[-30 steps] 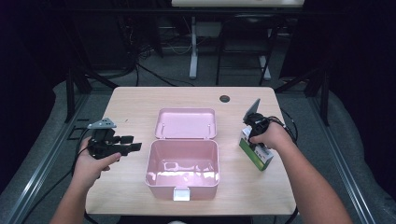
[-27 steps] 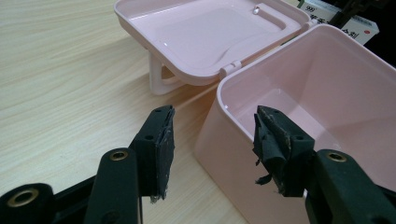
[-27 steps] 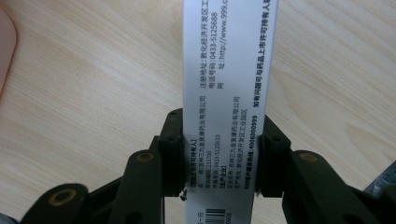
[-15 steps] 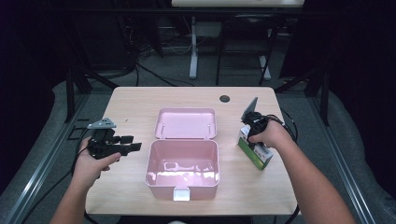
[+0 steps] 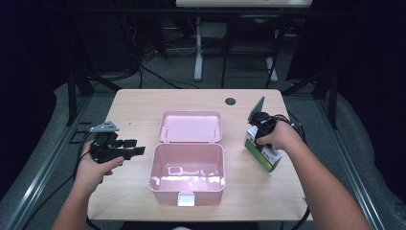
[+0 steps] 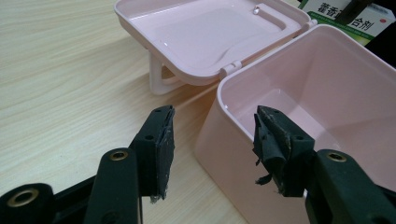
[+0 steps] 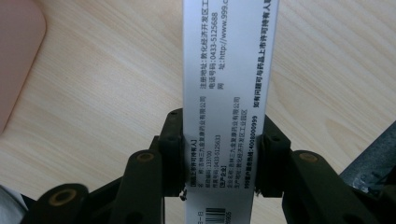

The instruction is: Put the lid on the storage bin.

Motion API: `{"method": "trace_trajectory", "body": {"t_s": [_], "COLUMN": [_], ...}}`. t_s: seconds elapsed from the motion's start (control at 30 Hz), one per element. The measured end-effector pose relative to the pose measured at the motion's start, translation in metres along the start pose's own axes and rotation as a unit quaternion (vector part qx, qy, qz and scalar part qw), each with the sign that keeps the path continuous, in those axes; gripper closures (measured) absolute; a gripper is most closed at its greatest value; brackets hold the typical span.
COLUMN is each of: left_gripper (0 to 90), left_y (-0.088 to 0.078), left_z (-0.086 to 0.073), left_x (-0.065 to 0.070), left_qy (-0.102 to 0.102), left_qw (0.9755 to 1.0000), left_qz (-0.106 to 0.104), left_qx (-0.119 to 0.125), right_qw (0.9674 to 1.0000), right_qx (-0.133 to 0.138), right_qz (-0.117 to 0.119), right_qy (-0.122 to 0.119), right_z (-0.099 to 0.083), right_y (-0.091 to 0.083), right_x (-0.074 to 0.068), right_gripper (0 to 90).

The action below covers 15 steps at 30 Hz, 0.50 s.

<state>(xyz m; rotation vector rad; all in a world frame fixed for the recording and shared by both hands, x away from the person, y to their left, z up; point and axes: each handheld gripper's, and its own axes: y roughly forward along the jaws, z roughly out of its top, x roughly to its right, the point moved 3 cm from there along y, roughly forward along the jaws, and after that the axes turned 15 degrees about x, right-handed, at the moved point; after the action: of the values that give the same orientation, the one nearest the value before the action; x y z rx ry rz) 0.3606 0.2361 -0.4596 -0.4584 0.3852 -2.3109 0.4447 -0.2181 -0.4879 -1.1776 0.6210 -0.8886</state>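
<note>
The right claw (image 7: 219, 161) was found clamped on the two broad faces of a white and green medicine carton (image 7: 229, 93), which was seen at the right side of the desk (image 5: 143, 103), just right of the open pink box (image 5: 187, 167) and touching the desk surface. The left claw (image 6: 212, 140) was held with its jaws wide apart and nothing between them, at the left near wall of the pink box, whose lid (image 5: 190, 126) was laid back toward the far side.
</note>
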Motion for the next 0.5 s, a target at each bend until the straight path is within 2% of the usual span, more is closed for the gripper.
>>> {"method": "trace_trajectory", "body": {"t_s": [0.07,0.37,0.5], "left_gripper": [47.7,47.6,47.7], "left_y": [0.0,0.0,0.0], "left_z": [0.0,0.0,0.0], "left_x": [0.0,0.0,0.0], "left_qy": [0.001,0.0,0.0], "left_qw": [1.0,1.0,1.0], "left_qz": [-0.001,-0.001,0.0], "left_qx": [-0.001,0.0,0.001], "right_qw": [1.0,0.9999,0.9997], "right_qx": [0.003,-0.003,0.003], "right_qz": [-0.001,-0.004,-0.003], "right_qy": [0.003,-0.016,-0.023], "right_z": [0.0,0.001,0.003], "right_y": [-0.002,-0.015,-0.023], "right_x": [-0.001,-0.004,-0.008], "right_gripper": [61.3,61.3,61.3]}}
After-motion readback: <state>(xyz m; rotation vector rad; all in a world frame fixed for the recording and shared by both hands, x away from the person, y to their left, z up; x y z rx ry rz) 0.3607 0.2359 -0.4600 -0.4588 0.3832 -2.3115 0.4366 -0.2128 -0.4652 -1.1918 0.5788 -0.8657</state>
